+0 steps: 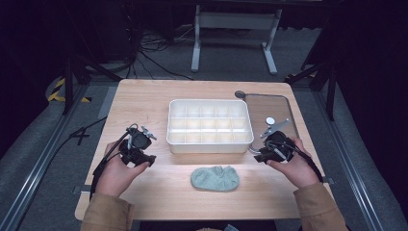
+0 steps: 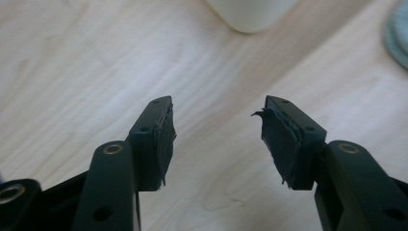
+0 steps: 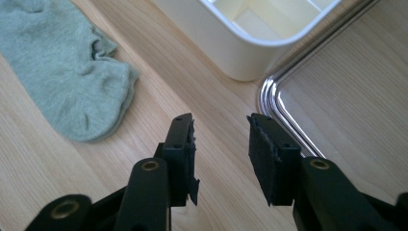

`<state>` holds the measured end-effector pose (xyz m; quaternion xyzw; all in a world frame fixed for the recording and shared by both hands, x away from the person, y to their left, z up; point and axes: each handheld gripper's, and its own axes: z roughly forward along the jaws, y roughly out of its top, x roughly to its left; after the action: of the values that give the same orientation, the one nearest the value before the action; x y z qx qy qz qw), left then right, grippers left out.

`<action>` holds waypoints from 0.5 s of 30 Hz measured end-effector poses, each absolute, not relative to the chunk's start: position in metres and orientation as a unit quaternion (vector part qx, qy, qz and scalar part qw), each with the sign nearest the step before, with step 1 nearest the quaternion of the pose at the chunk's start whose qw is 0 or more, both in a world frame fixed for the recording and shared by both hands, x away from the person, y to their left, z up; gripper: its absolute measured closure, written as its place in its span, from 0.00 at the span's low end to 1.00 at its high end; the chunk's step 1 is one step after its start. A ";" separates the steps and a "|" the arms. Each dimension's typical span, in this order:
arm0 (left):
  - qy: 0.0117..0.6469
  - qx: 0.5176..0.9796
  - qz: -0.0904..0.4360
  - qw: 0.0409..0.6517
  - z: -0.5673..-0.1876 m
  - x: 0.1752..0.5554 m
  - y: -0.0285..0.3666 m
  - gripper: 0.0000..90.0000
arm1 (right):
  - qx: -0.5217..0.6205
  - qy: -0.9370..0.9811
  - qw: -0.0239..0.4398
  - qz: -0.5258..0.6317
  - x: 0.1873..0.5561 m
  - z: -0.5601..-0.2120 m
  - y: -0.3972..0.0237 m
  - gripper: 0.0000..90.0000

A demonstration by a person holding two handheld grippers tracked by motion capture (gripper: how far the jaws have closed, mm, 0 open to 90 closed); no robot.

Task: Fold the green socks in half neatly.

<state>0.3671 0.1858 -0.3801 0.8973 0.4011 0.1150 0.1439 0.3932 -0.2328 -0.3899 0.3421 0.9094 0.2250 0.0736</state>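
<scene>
A light green sock (image 1: pixel 215 178) lies flat on the wooden table (image 1: pixel 144 101), near the front edge. Behind it stands a white box (image 1: pixel 210 126) divided into several empty compartments. My left gripper (image 1: pixel 144 156) hovers left of the box, open and empty; in its own view (image 2: pixel 217 115) the jaws frame bare wood, with the box corner (image 2: pixel 250 12) ahead and the sock edge (image 2: pixel 399 33) at the right. My right gripper (image 1: pixel 262 153), also open and empty (image 3: pixel 220 130), sits by the box's near right corner (image 3: pixel 231 43), with the sock (image 3: pixel 62 62) to its left.
A flat tray with a shiny metal rim (image 1: pixel 288 108) lies right of the box, its rim (image 3: pixel 284 120) just beside my right jaw. A small white disc (image 1: pixel 270 120) rests on it. A grey floor, cables and a white table frame (image 1: pixel 235 21) lie beyond the table.
</scene>
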 end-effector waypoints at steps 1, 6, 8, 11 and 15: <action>0.394 0.903 0.099 0.143 -0.381 0.368 0.183 0.53 | 0.342 0.910 0.076 0.223 0.392 -0.389 -0.234 0.67; 0.398 0.903 0.063 0.152 -0.375 0.368 0.175 0.58 | 0.345 0.906 0.079 0.232 0.389 -0.386 -0.239 0.65; 0.400 0.902 0.059 0.153 -0.372 0.367 0.174 0.58 | 0.347 0.905 0.078 0.235 0.388 -0.386 -0.240 0.63; 0.399 0.903 0.071 0.147 -0.366 0.364 0.170 0.58 | 0.347 0.903 0.078 0.239 0.387 -0.387 -0.239 0.63; 0.387 0.906 0.068 0.160 -0.358 0.362 0.162 0.58 | 0.334 0.909 0.088 0.234 0.381 -0.386 -0.234 0.69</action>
<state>0.3617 0.1620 -0.3578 0.9056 0.3870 0.0676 0.1599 0.3815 -0.2341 -0.3865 0.3341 0.9088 0.2338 0.0882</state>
